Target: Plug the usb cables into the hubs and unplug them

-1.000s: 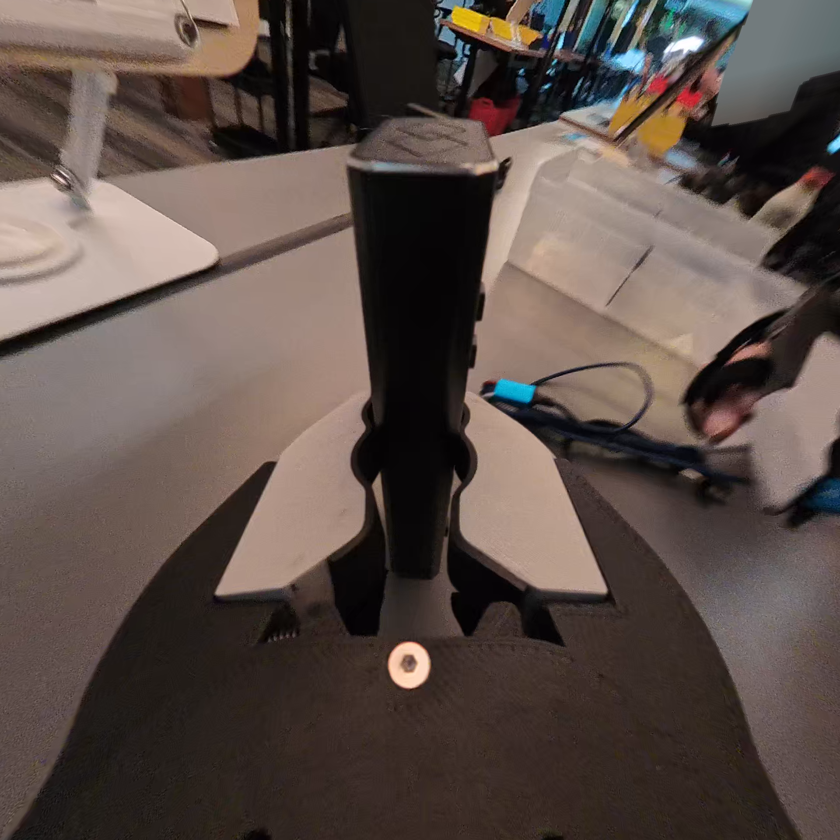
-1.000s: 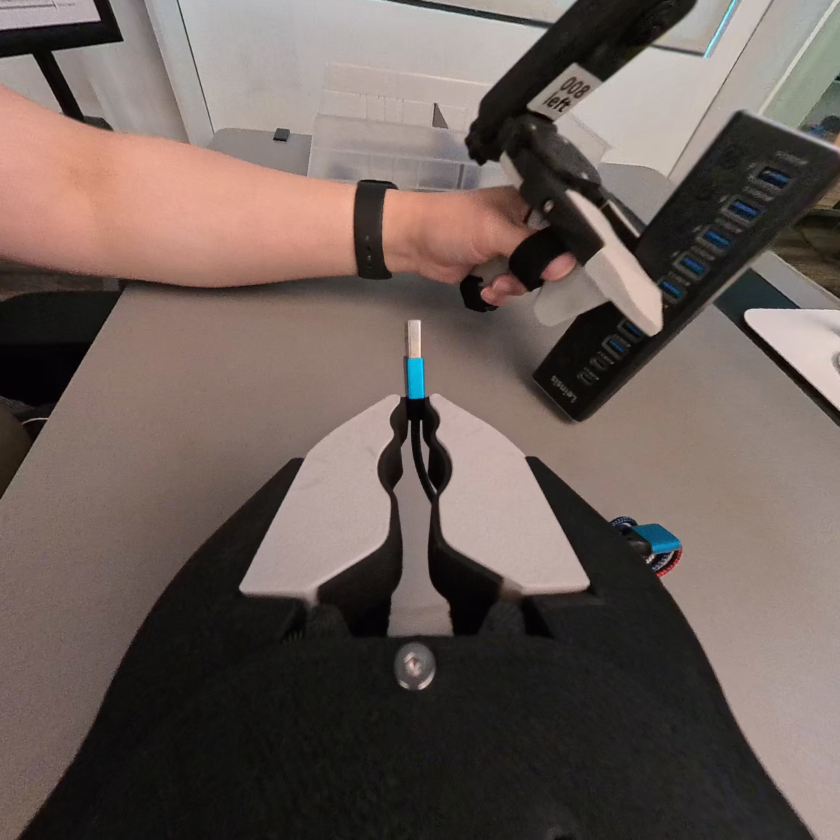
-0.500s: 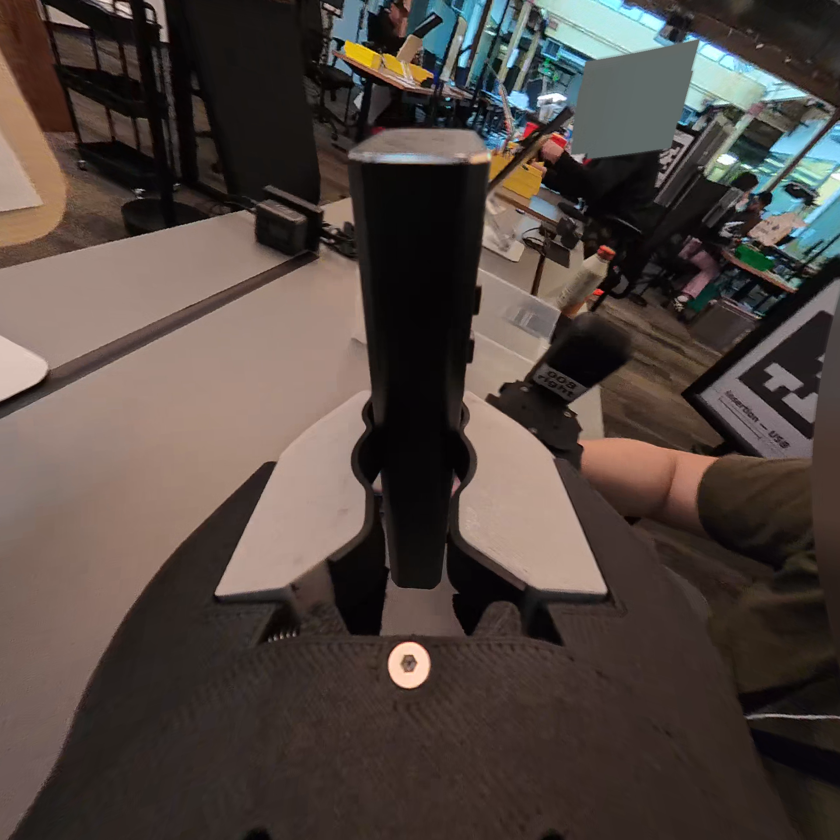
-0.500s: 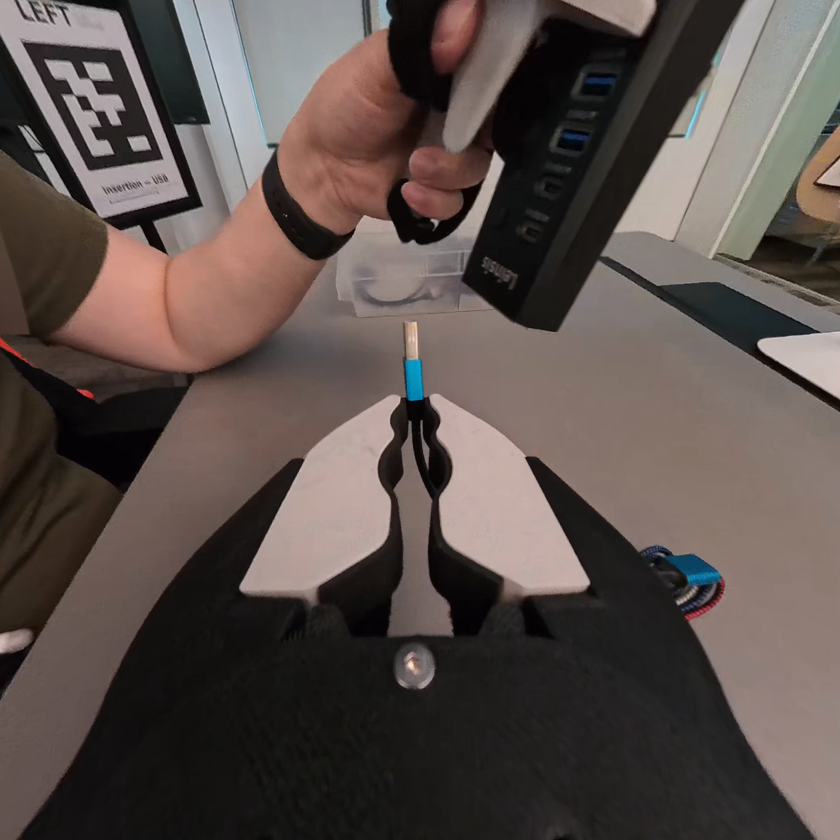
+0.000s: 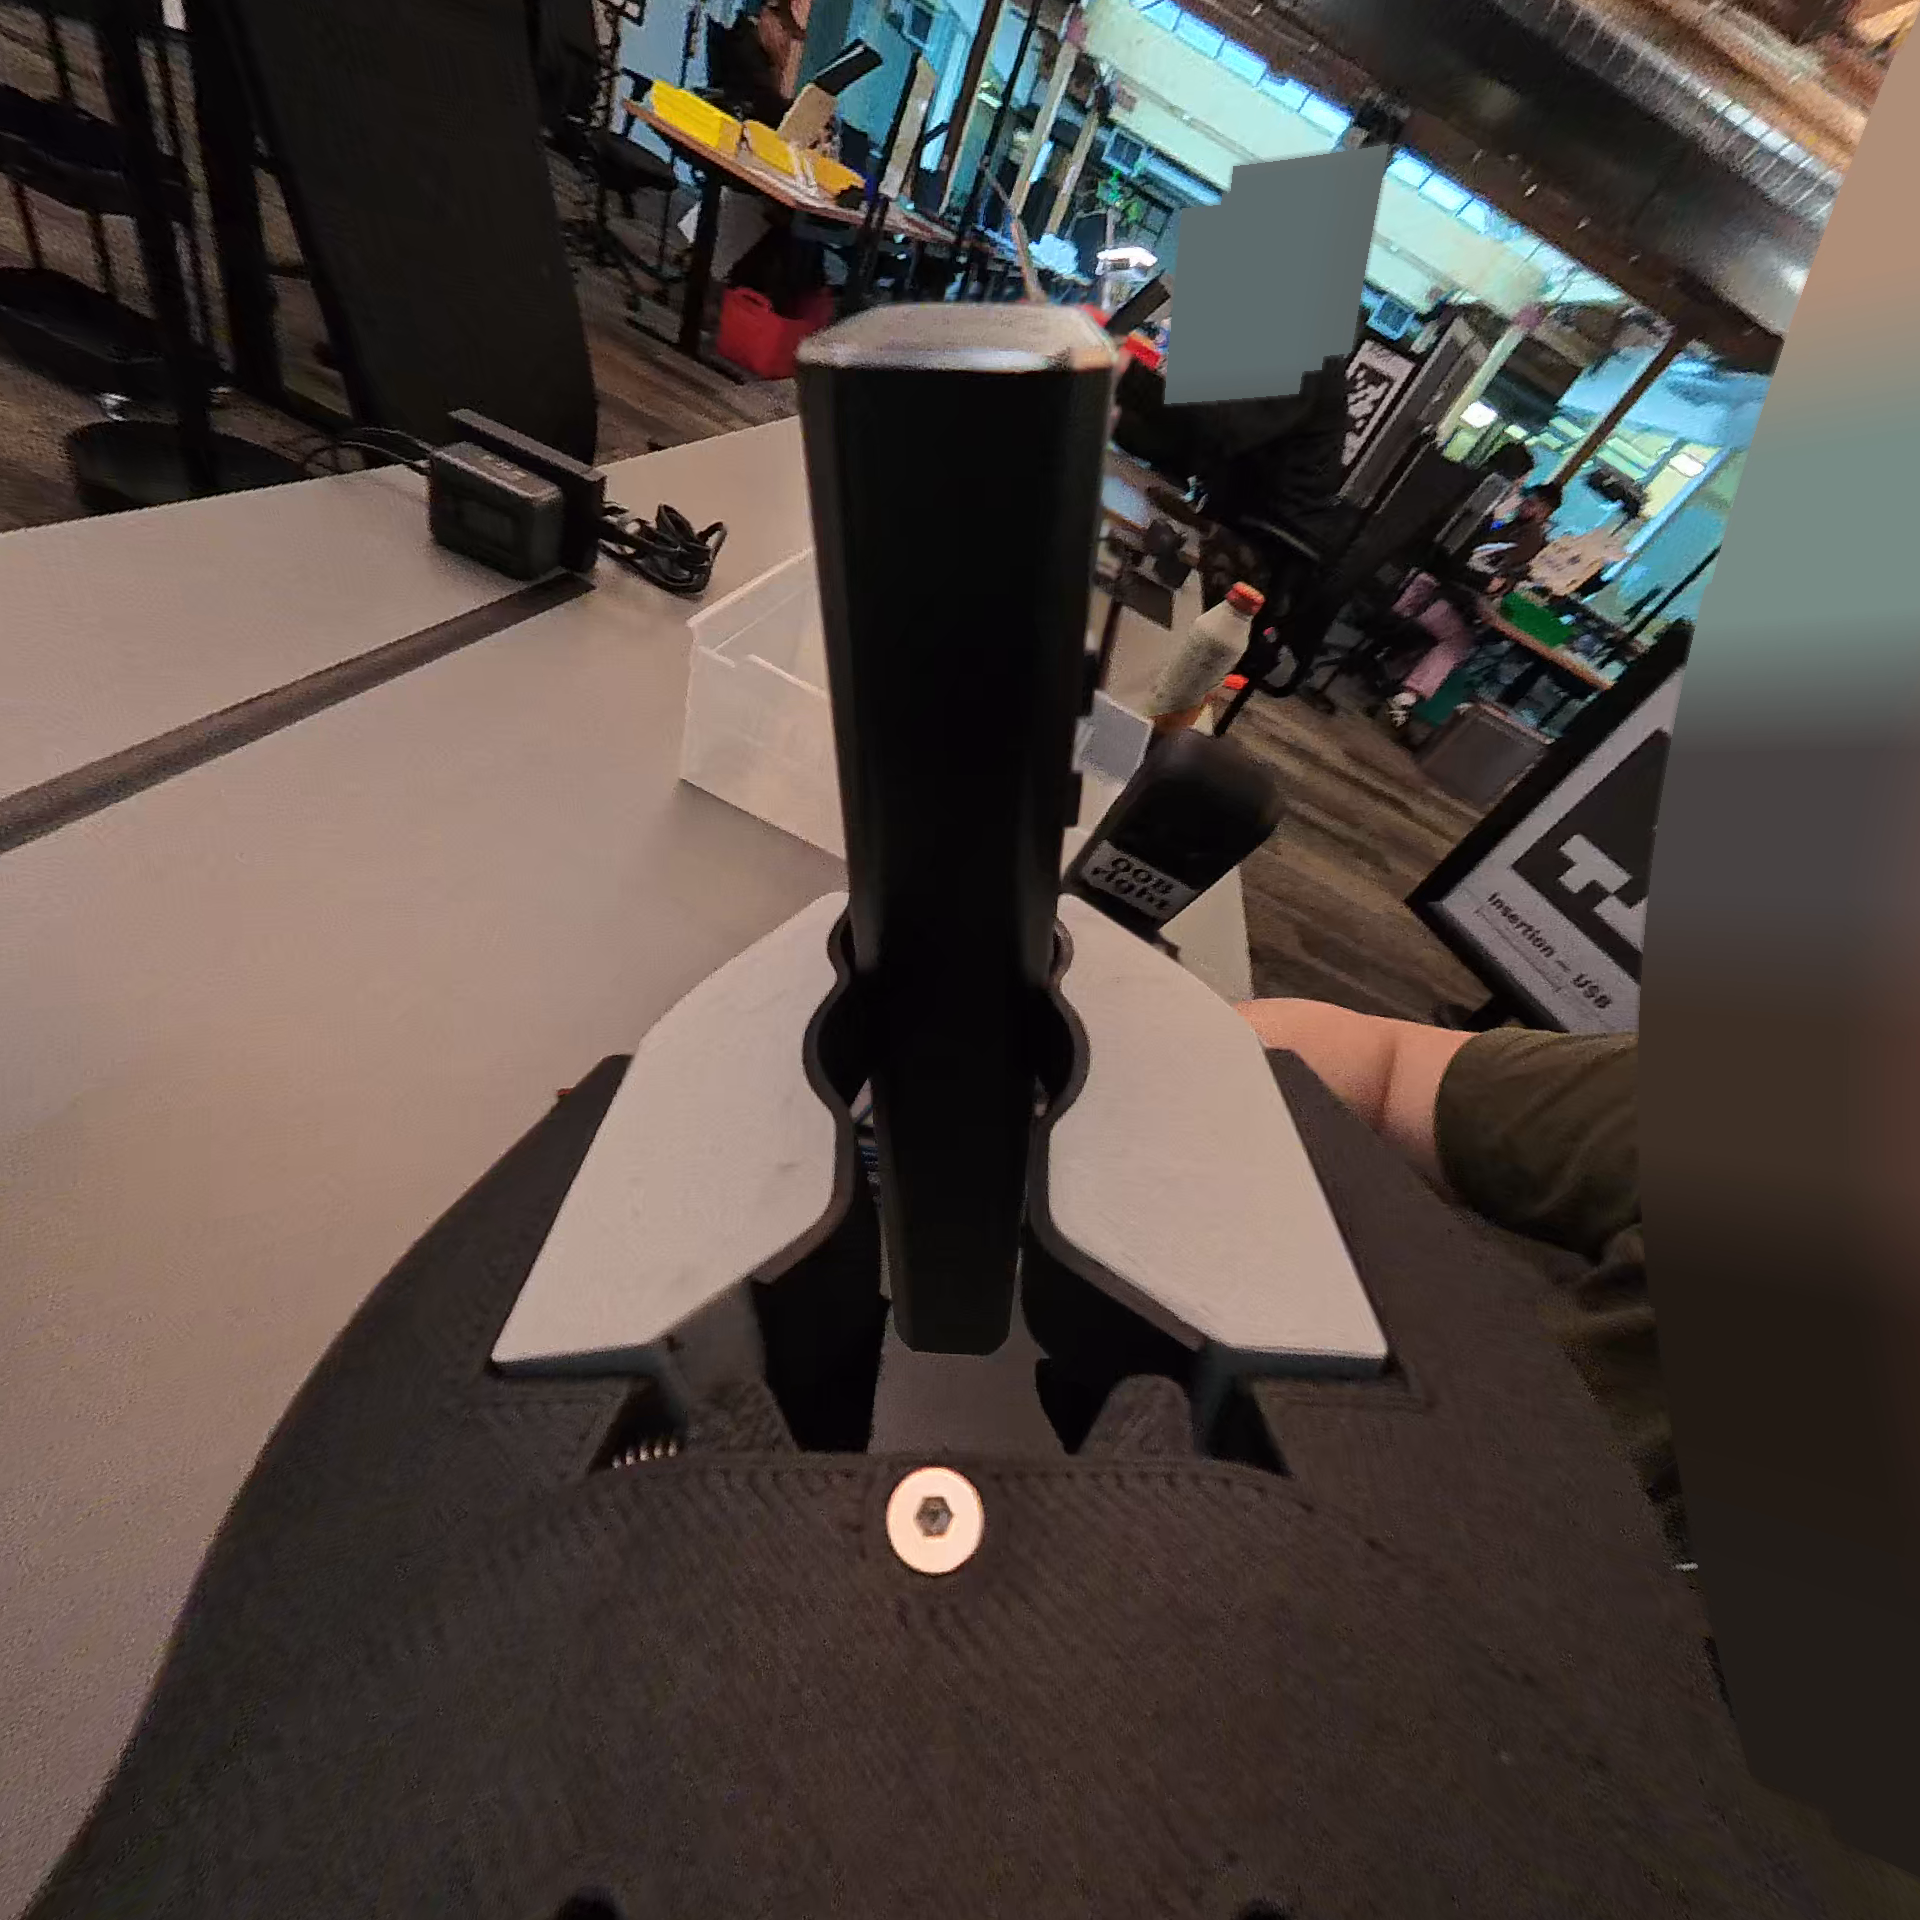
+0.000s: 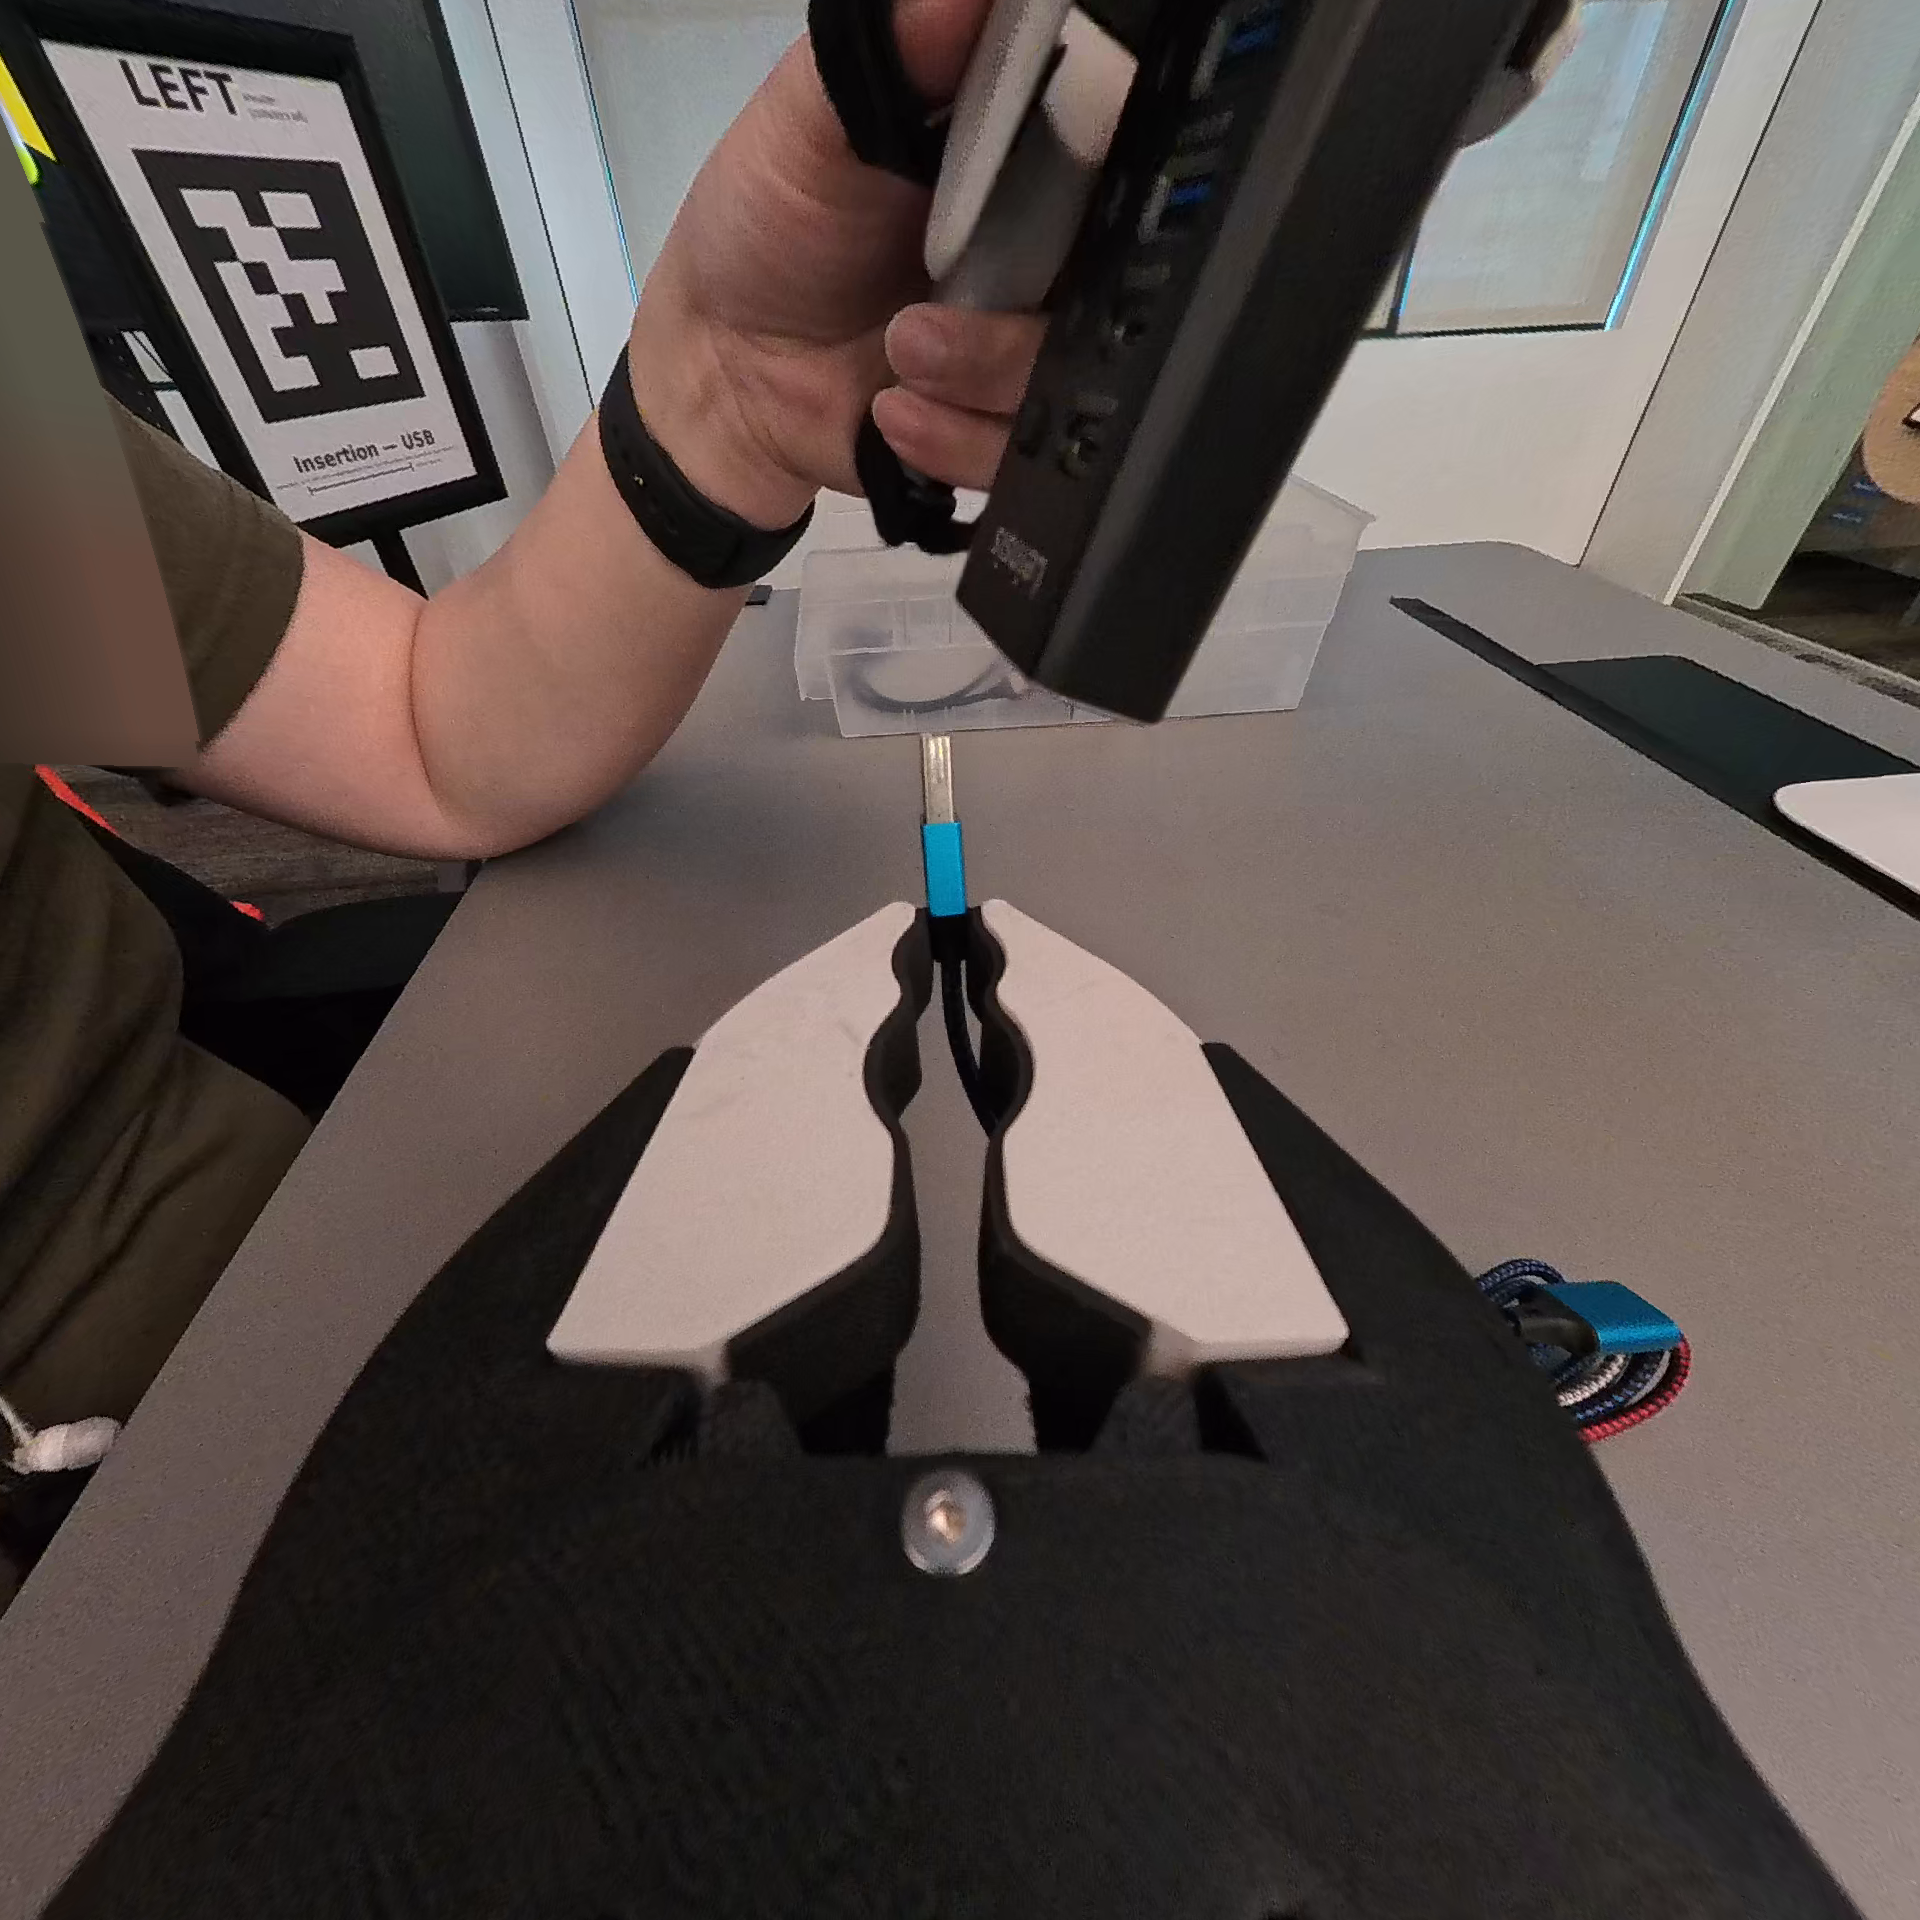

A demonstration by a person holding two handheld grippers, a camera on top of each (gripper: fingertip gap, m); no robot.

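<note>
Blue-collared USB plug is projecting straight ahead from the right gripper, whose fingers are clenching the black strain relief while the cable is trailing back between them. Its metal tongue is pointing at the lower end of the black hub, which the left gripper is holding tilted above the grey bench, fingers pinched on the hub's narrow sides. Plug and hub are near each other but apart, and the port face is angled away from the plug's line. Judged from this, the step in hand is alignment before insertion; the next move is calling for turning a blue port square to the tongue, then a straight push. Farther out, a second coiled cable is lying on the bench at the right, and a clear plastic box is standing behind the hub.
</note>
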